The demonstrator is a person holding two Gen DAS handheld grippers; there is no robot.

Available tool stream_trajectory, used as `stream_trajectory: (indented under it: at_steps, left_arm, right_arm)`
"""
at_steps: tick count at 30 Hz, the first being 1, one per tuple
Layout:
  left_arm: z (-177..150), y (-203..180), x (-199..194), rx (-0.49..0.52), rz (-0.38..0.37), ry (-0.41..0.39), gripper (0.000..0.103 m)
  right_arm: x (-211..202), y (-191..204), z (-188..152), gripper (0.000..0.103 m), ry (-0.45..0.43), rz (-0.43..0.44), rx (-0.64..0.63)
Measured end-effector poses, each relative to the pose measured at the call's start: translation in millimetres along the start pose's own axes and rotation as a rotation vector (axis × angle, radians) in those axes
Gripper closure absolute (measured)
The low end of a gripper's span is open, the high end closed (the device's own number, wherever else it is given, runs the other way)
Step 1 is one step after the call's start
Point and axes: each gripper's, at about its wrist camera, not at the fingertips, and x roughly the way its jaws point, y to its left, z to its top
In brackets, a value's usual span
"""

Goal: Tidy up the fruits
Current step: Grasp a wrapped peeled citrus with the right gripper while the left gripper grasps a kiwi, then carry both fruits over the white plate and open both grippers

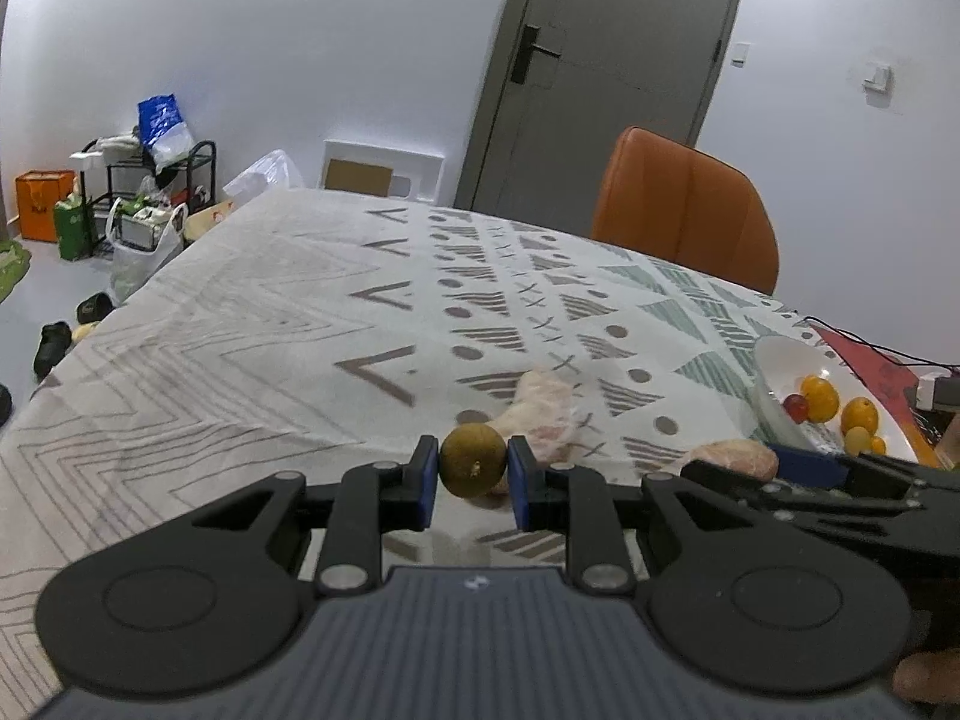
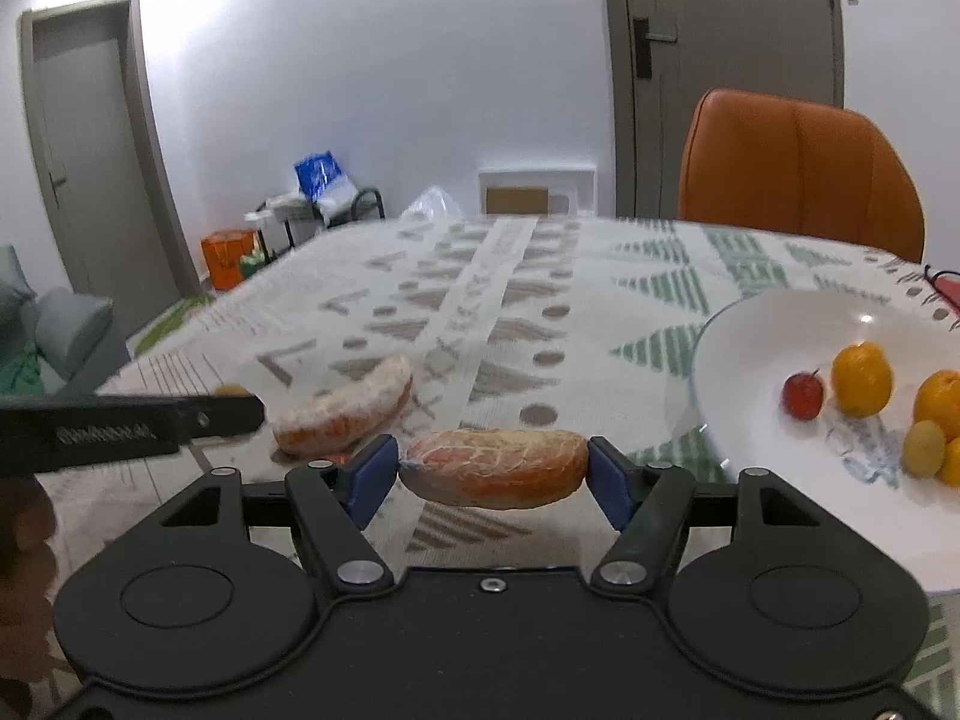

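Item, left gripper (image 1: 473, 474): blue pads clenched on a small round olive-brown fruit (image 1: 473, 461), carried clear above the patterned tablecloth (image 1: 252, 312), low at 6 o'clock in the left wrist view. Item, right gripper (image 2: 493, 468): jaws closed end to end on a plastic-wrapped orange segment (image 2: 495, 467), lengthwise between the blue pads, lifted off the cloth to judge by the shadow under it. Item, second wrapped orange segment (image 2: 345, 411): lying on the cloth at 10 o'clock from the held one, near the tip of the left gripper, which enters the right wrist view from 9 o'clock. Item, white plate (image 2: 780, 324): at 3 o'clock on the table, holding a small red fruit (image 2: 801, 396), two oranges, the nearer to the red fruit (image 2: 862, 379) just beside it, and smaller yellow fruits (image 2: 924, 447) toward the plate's 4 o'clock edge. Item, orange chair (image 2: 801, 168): beyond the table's far edge at 1 o'clock. Item, grey door (image 1: 606, 66): shut, behind the chair at 12 o'clock
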Motion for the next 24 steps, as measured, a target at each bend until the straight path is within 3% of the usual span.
stream_trajectory:
  at_steps: [24]
  left_arm:
    - [6.4,-97.2,12.3,0.163,-0.083,-0.01,0.08]
  right_arm:
    - [-55.9,-78.5,-12.2,0.037,-0.109,-0.079,0.142]
